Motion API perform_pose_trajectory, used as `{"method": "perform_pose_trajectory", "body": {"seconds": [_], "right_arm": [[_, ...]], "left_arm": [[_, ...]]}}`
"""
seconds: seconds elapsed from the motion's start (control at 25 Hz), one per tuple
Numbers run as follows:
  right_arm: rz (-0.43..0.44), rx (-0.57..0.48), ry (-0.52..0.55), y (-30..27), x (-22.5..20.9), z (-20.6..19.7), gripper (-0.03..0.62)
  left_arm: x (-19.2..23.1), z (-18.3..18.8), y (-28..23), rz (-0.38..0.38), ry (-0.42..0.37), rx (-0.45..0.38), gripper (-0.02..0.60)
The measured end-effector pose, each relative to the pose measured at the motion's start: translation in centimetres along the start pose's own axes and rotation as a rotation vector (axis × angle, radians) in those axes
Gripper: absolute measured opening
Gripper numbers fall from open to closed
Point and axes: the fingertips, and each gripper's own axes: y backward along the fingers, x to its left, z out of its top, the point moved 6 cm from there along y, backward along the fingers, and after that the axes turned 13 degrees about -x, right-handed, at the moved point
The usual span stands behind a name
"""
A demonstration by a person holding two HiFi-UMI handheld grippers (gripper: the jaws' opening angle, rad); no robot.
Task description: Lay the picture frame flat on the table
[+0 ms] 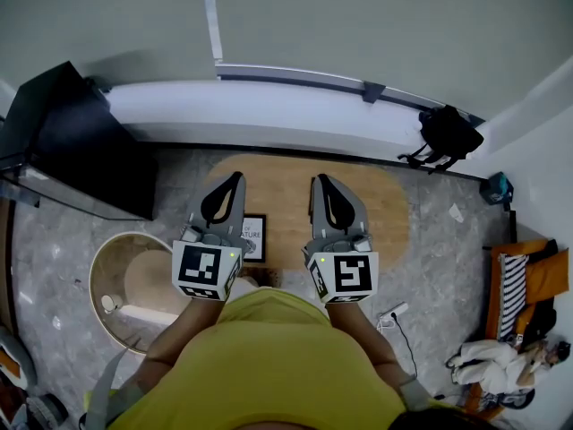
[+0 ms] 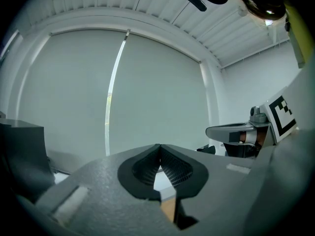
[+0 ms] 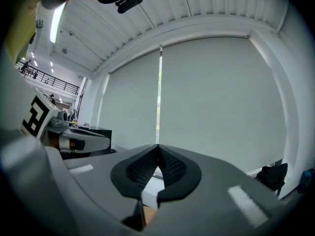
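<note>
A small black picture frame (image 1: 254, 236) with a white print sits on the oval wooden table (image 1: 385, 213), near its front edge. Its left side is hidden behind my left gripper, and I cannot tell whether it lies flat or leans. Both grippers hang side by side above the table, pointing level toward the blind-covered window. My left gripper (image 1: 236, 177) (image 2: 160, 147) is shut with nothing in it. My right gripper (image 1: 320, 179) (image 3: 158, 146) is shut and empty too. Neither touches the frame. In the left gripper view the right gripper's body (image 2: 236, 132) shows at the right.
A black cabinet (image 1: 72, 141) stands at the left, and a round light-wood stool (image 1: 116, 285) is beside the table's left end. A black bag (image 1: 448, 137) lies by the wall at the back right. A power strip (image 1: 394, 312) and clothes (image 1: 501, 361) are on the floor at the right.
</note>
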Motion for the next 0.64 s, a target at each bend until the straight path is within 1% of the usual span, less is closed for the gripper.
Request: {"method": "perform_pose_trajectory", "body": {"seconds": [0.36,0.48,0.64], "right_arm": [[0.023,0.008,-0.005,2.2,-0.8,-1.2,0.002],[0.025,0.002,-0.009,2.6,-1.1,-1.1,0.002],[0.031,0.007,-0.015,3.1,-1.2,-0.9,0.002]], "left_arm": [[-2.3,-0.8,1.1,0.015,0.017,0.003,0.002],[-2.8,-0.9,1.4,0.018,0.008,0.002,0.002],[-3.4,-0.7,1.7,0.021,0.015,0.015,0.002]]}}
